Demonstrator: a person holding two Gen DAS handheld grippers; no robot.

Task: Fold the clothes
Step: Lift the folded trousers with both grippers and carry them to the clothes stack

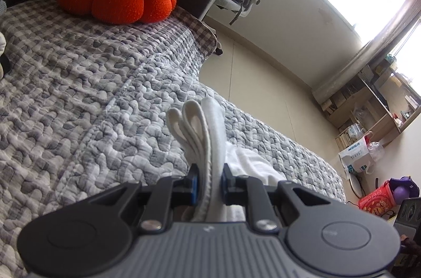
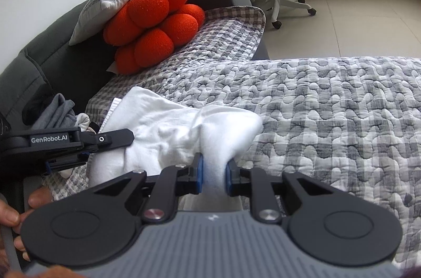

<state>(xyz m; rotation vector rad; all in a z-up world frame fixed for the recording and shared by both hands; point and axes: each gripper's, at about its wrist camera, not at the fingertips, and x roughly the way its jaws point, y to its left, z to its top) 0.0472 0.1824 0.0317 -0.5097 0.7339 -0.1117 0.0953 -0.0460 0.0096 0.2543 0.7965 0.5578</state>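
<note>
White cloth (image 2: 168, 125) is pinched thick in both my tongs, left gripper (image 1: 210, 182) on bunched hems, right gripper (image 2: 213, 171) on a fat wad just ahead, so uneven layers could slip out onto the quilt (image 2: 329, 107).

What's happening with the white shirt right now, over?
Left gripper shut on white garment, bunched edge. Right gripper shut on same garment, lifted over the quilt. Orange cushions far off, nothing in the way.
</note>
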